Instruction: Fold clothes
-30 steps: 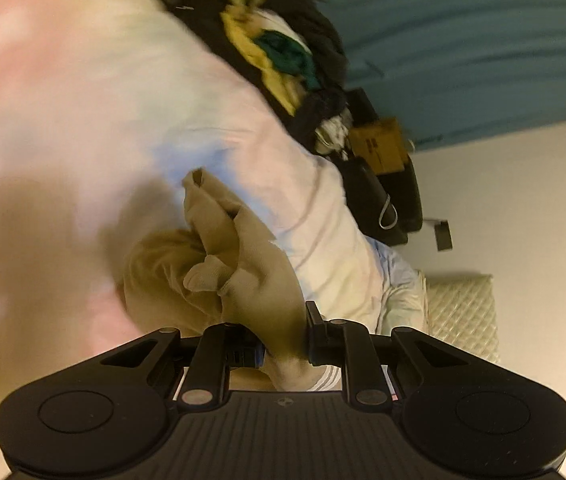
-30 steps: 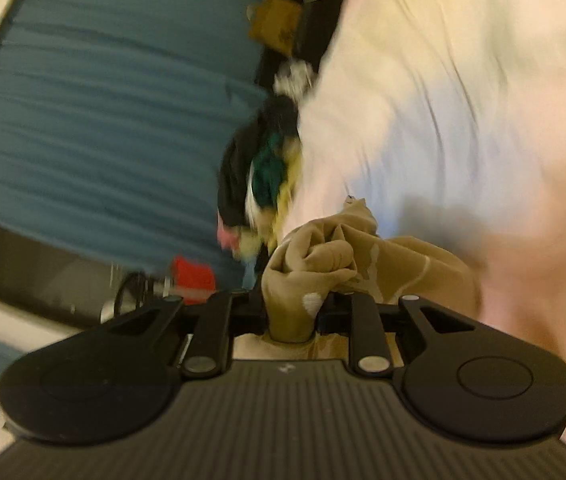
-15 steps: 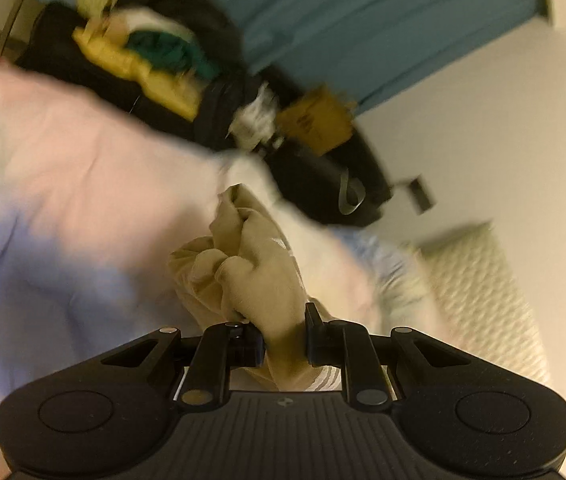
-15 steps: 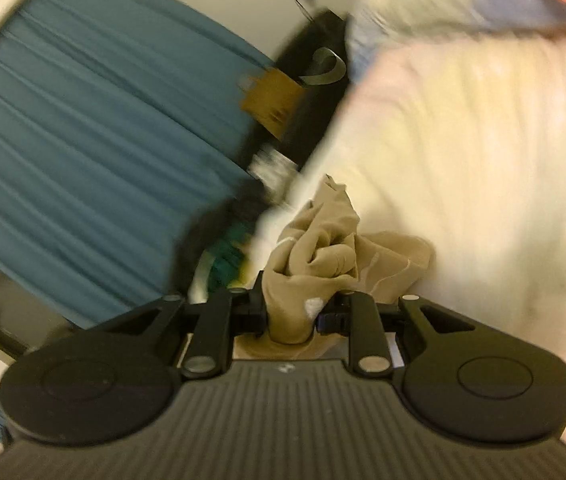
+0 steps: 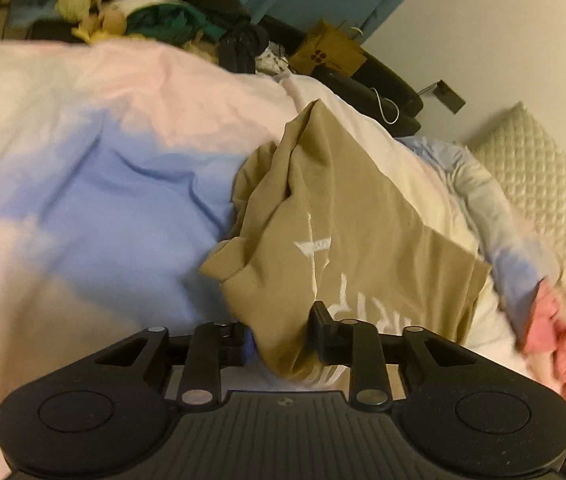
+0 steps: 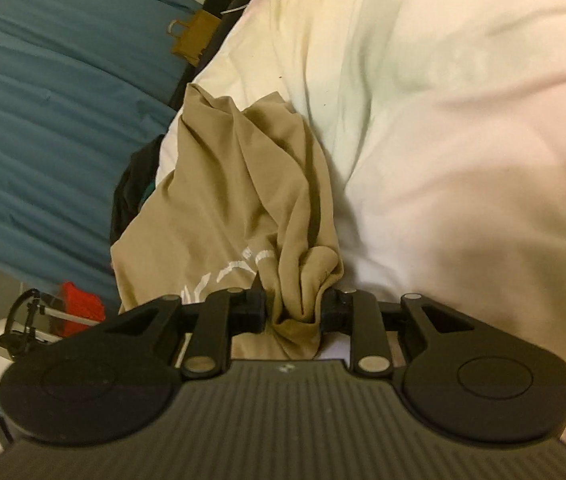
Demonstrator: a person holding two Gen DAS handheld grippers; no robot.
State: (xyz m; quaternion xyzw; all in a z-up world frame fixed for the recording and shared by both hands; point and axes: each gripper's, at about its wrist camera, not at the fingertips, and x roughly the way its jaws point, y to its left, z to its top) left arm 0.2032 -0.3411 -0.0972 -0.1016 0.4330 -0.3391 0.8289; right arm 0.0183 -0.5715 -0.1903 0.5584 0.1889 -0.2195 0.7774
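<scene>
On the bed: a tan T-shirt (image 5: 347, 216) is lying spread across the pastel duvet (image 5: 115, 184), white lettering showing.
Hidden: the shirt's near hem is dropping out of sight behind both gripper bodies; the print is partly cut off and too creased to read.
Left gripper (image 5: 277, 330): its jaws have just been opening, yet cloth is still bunching between them; whether the left pad is pressing on the shirt cannot be told, as fabric is covering it.
Right gripper (image 6: 293, 308): its jaws have just been easing a little wider and are pinching a gathered wad of the shirt, pads pressing in from both sides.
Blur: the duvet's left side and a pink cloth (image 5: 559, 344) to the right of the shirt are smearing.
Room: beyond the shirt, a heap of mixed clothes (image 5: 155, 16) is sitting at the duvet's far edge, with teal curtains (image 6: 55, 100) behind; a brown paper bag (image 5: 333, 54) is standing beyond the shirt, a quilted cream pillow (image 5: 539, 184) lying to its right.
Change: a second ago the shirt was hanging crumpled between the grippers; now it is settling flat on the duvet.
</scene>
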